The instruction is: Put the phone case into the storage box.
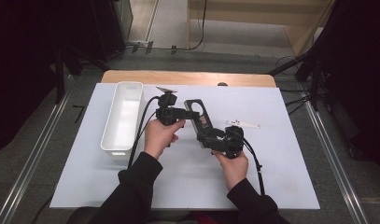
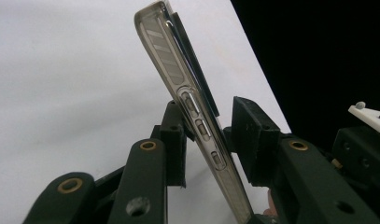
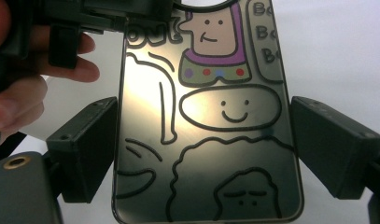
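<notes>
Both tongs grasp the phone [image 1: 200,119] above the desk [image 1: 187,182]: left tongs [image 1: 190,113] far end, right tongs [image 1: 211,138] near end; uneven pulling could twist it loose.

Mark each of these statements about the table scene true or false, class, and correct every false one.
1. The phone case carries cartoon drawings. True.
2. The case lies flat on the table. False: it is held up between the two grippers, above the white mat.
3. The white bin stands to the left of the left gripper. True.
4. The case sits inside the white bin. False: it is outside it, between the jaws of the right gripper.
5. A small white object lies on the mat to the right of the case. True.
</notes>
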Demonstrator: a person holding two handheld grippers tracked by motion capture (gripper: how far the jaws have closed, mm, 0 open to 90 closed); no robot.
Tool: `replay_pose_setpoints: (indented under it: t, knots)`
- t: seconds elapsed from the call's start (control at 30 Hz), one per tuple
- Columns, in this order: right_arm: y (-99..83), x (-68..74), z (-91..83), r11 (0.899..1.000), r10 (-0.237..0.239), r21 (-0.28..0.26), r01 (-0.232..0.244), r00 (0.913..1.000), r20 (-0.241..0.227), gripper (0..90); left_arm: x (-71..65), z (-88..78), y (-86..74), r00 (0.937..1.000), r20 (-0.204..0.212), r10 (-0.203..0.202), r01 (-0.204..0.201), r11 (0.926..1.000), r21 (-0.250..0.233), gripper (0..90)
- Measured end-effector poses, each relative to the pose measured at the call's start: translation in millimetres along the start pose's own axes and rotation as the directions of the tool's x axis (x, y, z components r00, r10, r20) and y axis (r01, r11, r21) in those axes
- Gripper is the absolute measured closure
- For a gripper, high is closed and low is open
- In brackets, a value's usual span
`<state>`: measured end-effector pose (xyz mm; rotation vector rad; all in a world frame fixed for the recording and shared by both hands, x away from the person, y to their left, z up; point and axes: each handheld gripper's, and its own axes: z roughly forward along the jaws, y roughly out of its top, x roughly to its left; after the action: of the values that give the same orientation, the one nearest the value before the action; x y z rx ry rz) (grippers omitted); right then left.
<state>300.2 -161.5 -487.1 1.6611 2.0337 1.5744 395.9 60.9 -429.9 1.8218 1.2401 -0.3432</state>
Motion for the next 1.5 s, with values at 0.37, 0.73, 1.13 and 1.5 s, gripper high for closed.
replay_pose_setpoints:
  t: [0.37,0.73,1.13,1.5]
  knots:
    - [-2.4,-1.1,1.2,1.0,0.001,-0.011,-0.001,1.0,0.004,10.7,2.8,2.5,-0.9,0.9992,0.011,-0.039,0.039,0.9992,-0.005,71.5]
    - [-3.7,-2.4,3.4,1.0,0.002,-0.004,-0.002,1.0,0.006,10.7,5.1,4.0,-1.6,0.9983,0.024,-0.053,0.053,0.9985,-0.012,73.4]
    - [-5.0,-2.4,5.2,1.0,0.002,-0.007,-0.002,1.0,0.008,10.7,6.9,4.6,-2.3,0.9964,0.045,-0.072,0.073,0.9971,-0.022,75.3]
    - [-5.7,-2.9,6.9,1.0,0.01,-0.008,-0.01,0.9999,0.003,10.7,9.4,4.5,-1.7,0.9906,0.079,-0.111,0.113,0.9934,-0.019,77.7]
